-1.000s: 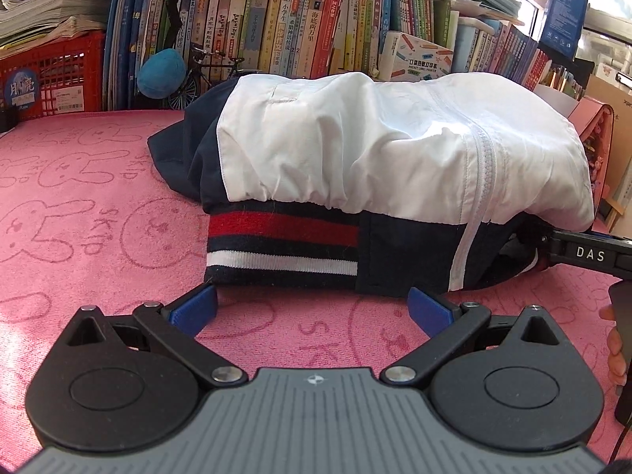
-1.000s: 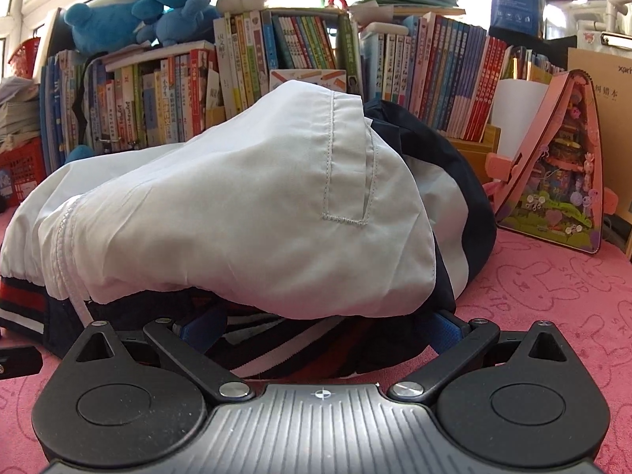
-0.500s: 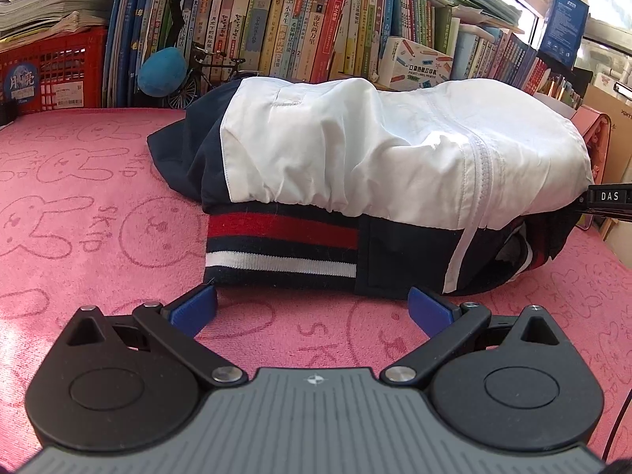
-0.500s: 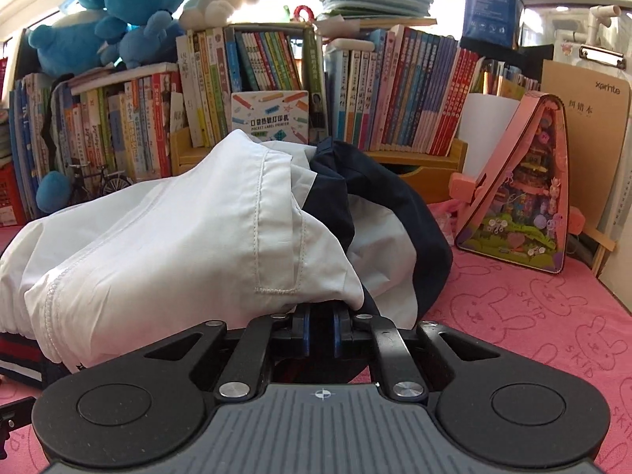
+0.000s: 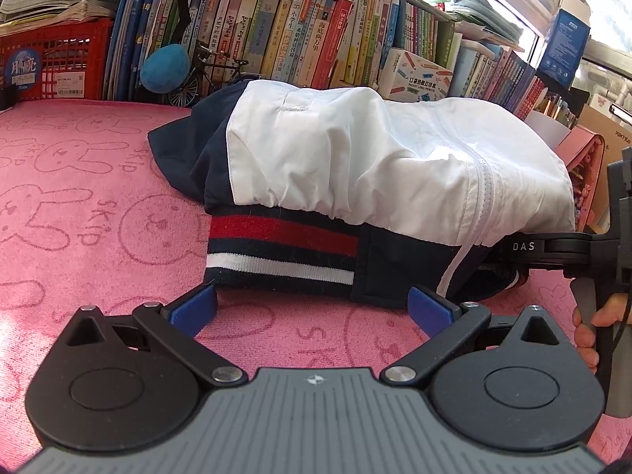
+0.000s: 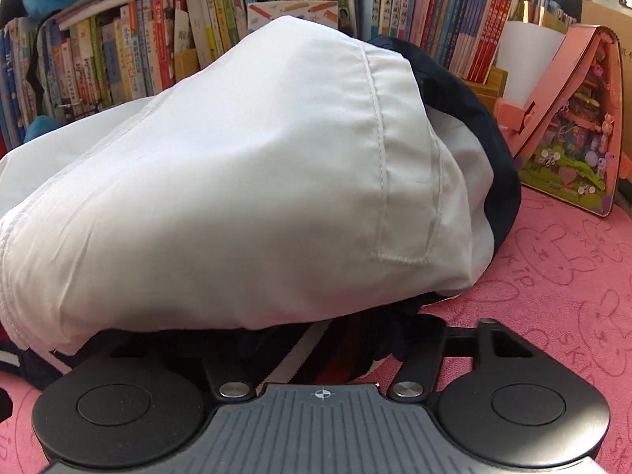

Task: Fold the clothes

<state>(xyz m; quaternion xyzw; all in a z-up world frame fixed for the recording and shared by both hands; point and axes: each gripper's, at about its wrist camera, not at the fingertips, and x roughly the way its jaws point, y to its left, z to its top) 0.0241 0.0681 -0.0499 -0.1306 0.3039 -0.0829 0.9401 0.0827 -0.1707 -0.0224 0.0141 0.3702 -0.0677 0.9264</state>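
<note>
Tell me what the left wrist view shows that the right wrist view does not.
Only the left view: the open left gripper on bare pink cloth, the jacket's striped hem, a red crate, and the right gripper from the side, reaching under the jacket. Only the right view: a pink toy house and a pocket seam; here the right gripper's tips are hidden by fabric, jaws opening. Both: the white-and-navy jacket, the books, the cloth.
</note>
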